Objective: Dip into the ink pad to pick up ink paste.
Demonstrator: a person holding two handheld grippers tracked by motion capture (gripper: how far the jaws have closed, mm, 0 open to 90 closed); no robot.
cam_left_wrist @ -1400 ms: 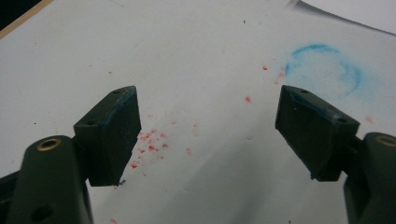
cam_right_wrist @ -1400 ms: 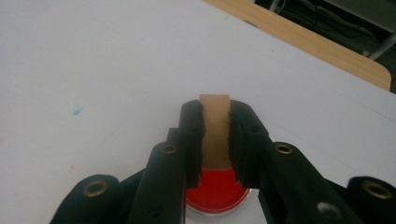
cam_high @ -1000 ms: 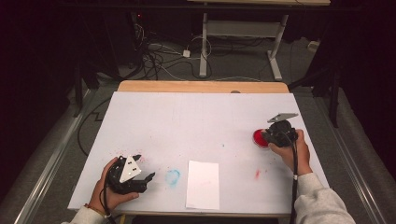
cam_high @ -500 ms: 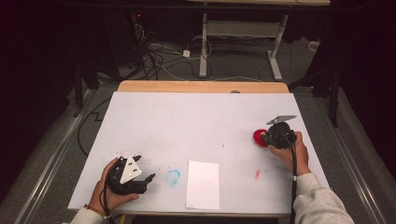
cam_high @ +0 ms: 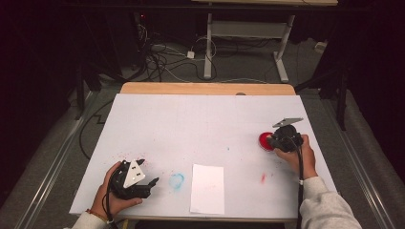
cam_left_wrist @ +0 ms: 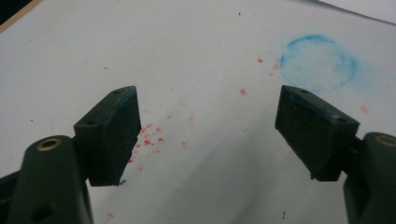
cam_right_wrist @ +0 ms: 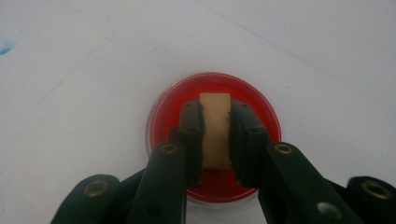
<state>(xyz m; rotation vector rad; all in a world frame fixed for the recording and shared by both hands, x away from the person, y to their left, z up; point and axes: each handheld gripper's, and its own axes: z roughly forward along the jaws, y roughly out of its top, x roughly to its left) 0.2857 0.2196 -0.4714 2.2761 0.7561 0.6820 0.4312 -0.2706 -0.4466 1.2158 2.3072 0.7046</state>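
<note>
Right gripper (cam_high: 277,140) sits at the right of the high view, its jaws pinching a tan block (cam_right_wrist: 215,130). In the right gripper view the block stands upright between the two pads, at the centre of the frame, over a round red dish (cam_right_wrist: 163,112). Whether the block's lower end touches the red surface cannot be told. In the high view the dish (cam_high: 264,141) lies on the table at mid-right, just left of the gripper body.

Left gripper (cam_high: 147,177) rests at the lower left of the high view, held in the person's hand, jaws spread with nothing between them. The left gripper view has both pads wide apart above the white table (cam_left_wrist: 201,42), red specks (cam_left_wrist: 149,137) scattered between them, and a blue ring stain (cam_left_wrist: 319,63) at upper right.

A white paper sheet (cam_high: 207,188) lies at lower centre of the high view, with the blue stain (cam_high: 176,180) just to its left and a red smear (cam_high: 263,178) to its right.
</note>
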